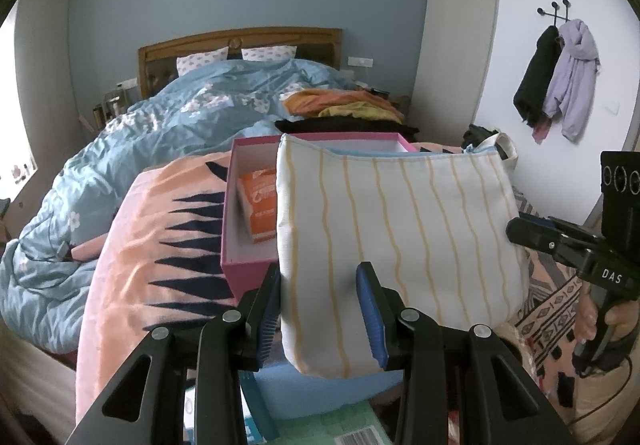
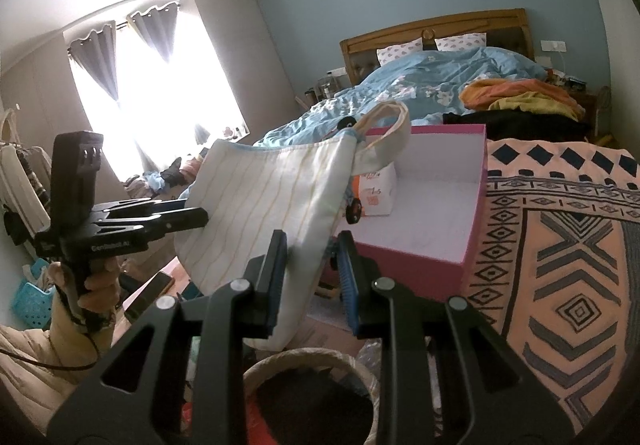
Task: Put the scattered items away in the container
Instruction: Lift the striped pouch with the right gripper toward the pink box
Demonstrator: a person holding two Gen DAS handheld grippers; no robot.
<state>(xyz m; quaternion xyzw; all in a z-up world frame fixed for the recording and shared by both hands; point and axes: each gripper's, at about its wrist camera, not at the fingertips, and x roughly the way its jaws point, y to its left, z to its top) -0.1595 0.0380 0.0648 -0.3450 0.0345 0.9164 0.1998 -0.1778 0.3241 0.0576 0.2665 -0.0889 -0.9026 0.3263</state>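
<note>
One view only: toy car [image 2: 354, 211]

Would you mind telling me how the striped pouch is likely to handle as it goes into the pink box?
The pouch looks soft: in the right wrist view it sags between the left claw and the right claw. It seems light, as it hangs from its edges alone. Its loose strap might catch the box wall.
</note>
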